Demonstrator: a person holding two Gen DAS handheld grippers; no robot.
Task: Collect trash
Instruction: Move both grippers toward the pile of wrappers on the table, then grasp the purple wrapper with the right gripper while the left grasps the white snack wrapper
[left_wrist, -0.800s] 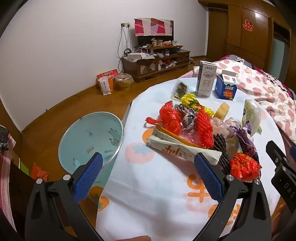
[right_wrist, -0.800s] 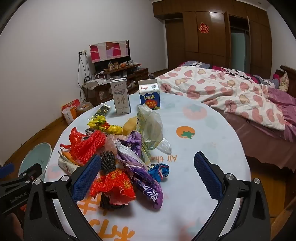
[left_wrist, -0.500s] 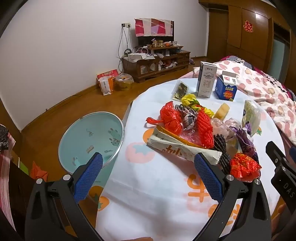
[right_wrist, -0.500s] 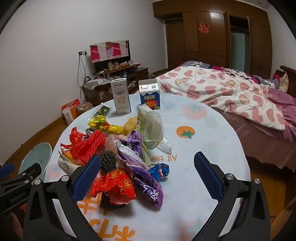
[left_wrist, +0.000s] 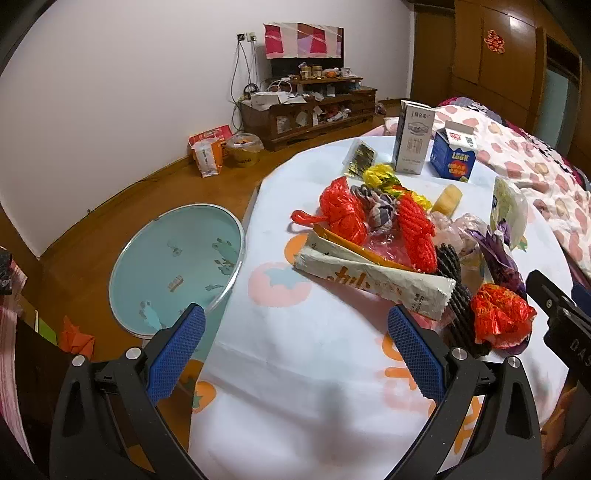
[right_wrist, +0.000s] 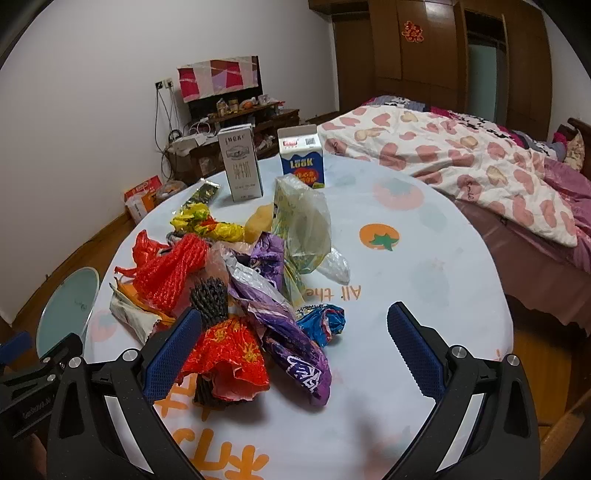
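Left wrist view: the left gripper (left_wrist: 293, 349) hangs above the round table (left_wrist: 295, 369), jaws spread wide with nothing between them. The trash pile (left_wrist: 391, 236) lies on the table's middle, with the long white wrapper (left_wrist: 373, 280) on the pile's side nearest the gripper. A teal bin (left_wrist: 177, 266) stands on the floor beside the table's edge.

Right wrist view: the right gripper (right_wrist: 293, 349) is likewise fully apart and empty over the table (right_wrist: 424, 266). The trash pile (right_wrist: 240, 280) sits on the table, with the crumpled red wrapper (right_wrist: 227, 360) just beside the gripper's left blue pad (right_wrist: 171, 356). Two cartons (right_wrist: 242, 168) stand upright at the table's far edge.
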